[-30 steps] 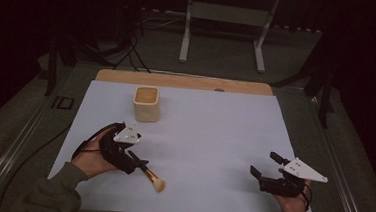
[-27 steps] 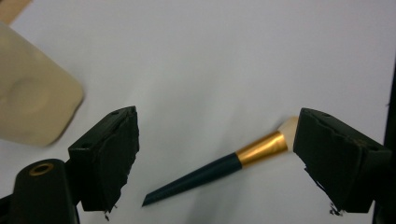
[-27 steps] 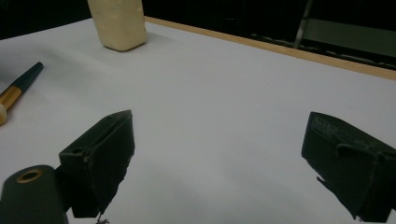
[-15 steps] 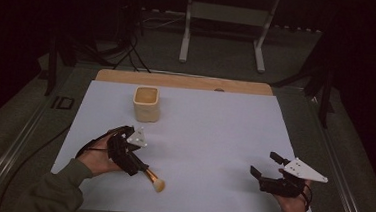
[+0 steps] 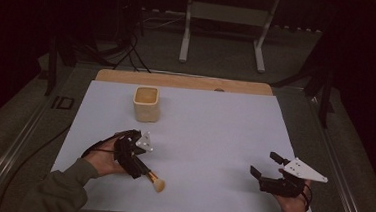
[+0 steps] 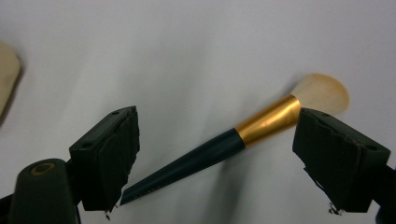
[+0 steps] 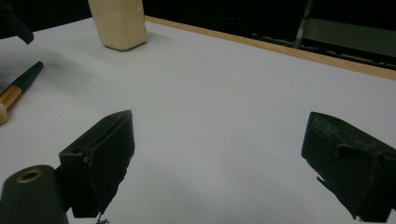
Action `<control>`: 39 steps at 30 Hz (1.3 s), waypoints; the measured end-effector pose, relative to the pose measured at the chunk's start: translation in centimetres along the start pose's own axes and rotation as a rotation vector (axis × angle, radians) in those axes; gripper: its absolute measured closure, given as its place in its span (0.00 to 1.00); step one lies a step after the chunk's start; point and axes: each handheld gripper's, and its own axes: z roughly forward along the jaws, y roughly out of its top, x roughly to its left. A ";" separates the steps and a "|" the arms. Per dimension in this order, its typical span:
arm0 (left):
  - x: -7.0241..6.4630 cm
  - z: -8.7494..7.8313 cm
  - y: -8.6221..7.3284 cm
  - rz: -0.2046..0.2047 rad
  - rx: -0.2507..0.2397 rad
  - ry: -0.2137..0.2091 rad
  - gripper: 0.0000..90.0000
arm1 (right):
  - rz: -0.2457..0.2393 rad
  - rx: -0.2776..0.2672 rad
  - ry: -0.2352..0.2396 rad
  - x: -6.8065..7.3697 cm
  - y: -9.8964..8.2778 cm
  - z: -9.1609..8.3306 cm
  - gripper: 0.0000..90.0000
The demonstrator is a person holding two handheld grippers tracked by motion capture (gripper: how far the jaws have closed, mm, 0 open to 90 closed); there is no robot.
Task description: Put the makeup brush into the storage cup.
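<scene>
A makeup brush with a dark handle, gold ferrule and beige bristles lies on the white table sheet near the front left. My left gripper is tipped down right over it, open. In the left gripper view the brush lies slantwise between the wide-apart jaws of the left gripper, bristles toward the right jaw; neither jaw touches it. My right gripper rests open near the front right, with nothing between the jaws of the right gripper.
A cream cup stands upright behind the left gripper, also seen as the cup far off in the right gripper view. A wooden strip runs along the table's far edge. Dark floor and a metal stand lie beyond.
My left gripper has rolled and tipped down toward the brush, its grey plate swinging to the right. The brush and the right gripper have not moved.
</scene>
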 end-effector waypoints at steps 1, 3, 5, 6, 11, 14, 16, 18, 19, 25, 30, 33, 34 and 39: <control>0.0 0.0 0.0 0.000 0.000 0.000 0.18 | 0.000 0.000 0.000 0.0 0.0 0.0 0.10; -0.1 0.5 0.0 0.008 0.021 -0.010 0.18 | 0.000 -0.001 0.000 0.0 0.0 0.0 0.10; -0.1 0.8 0.0 0.015 0.032 -0.019 0.18 | 0.000 -0.001 0.000 0.0 0.0 0.0 0.10; -0.2 1.0 0.1 0.017 0.036 -0.023 0.18 | 0.000 -0.001 0.000 0.0 0.0 0.0 0.10; -0.4 1.6 0.2 0.031 0.058 -0.047 0.19 | -0.001 0.001 0.001 0.0 0.0 0.0 0.10; -0.4 1.8 0.3 0.045 0.071 -0.054 0.21 | 0.000 0.002 0.002 0.0 0.0 0.0 0.10; -0.5 2.1 0.3 0.051 0.081 -0.060 0.22 | 0.000 0.002 0.002 0.0 0.0 0.0 0.10; -0.5 2.3 0.3 0.060 0.092 -0.069 0.24 | 0.000 0.003 0.002 0.0 0.0 0.0 0.10; -0.4 2.3 0.2 0.061 0.092 -0.075 0.25 | 0.000 0.002 0.002 0.0 0.0 0.0 0.10; -0.4 2.5 0.2 0.077 0.106 -0.085 0.29 | 0.001 0.004 0.002 0.0 0.0 0.0 0.10; -0.6 3.0 0.2 0.098 0.133 -0.101 0.39 | -0.001 0.005 0.002 0.0 0.0 0.0 0.10; -0.8 3.2 0.2 0.116 0.138 -0.109 0.47 | 0.000 0.004 0.003 0.0 0.0 0.0 0.10; -0.9 3.2 0.3 0.124 0.142 -0.111 0.50 | 0.000 0.005 0.003 0.0 0.0 0.0 0.10; -1.1 3.6 0.2 0.160 0.199 -0.128 0.69 | 0.001 0.004 0.002 0.0 0.0 0.0 0.10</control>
